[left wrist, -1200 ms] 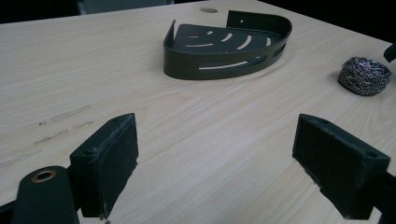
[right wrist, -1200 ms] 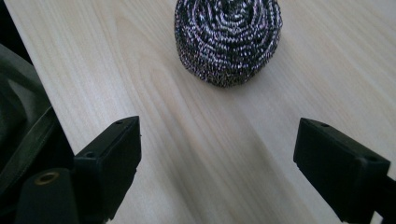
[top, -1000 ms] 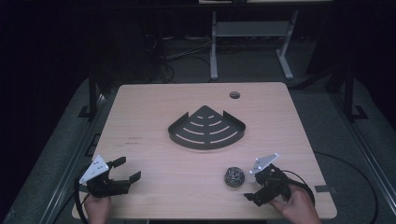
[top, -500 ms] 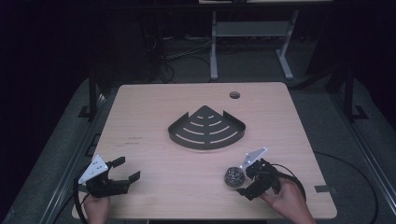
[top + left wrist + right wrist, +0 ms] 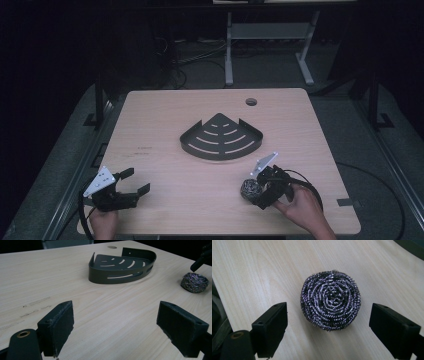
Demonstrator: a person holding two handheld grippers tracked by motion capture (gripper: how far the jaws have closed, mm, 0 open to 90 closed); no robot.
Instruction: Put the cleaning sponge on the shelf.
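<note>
**Steel scourer between open jaws, near the right front of the table**

The right hand-held gripper stands with its jaws wide apart on both sides of the steel scourer; its own view shows clear gaps, while from the high view contact seems possible. The left hand-held gripper, also spread open, holds nothing. A dark slotted corner tray lies mid-table, well apart.
</note>
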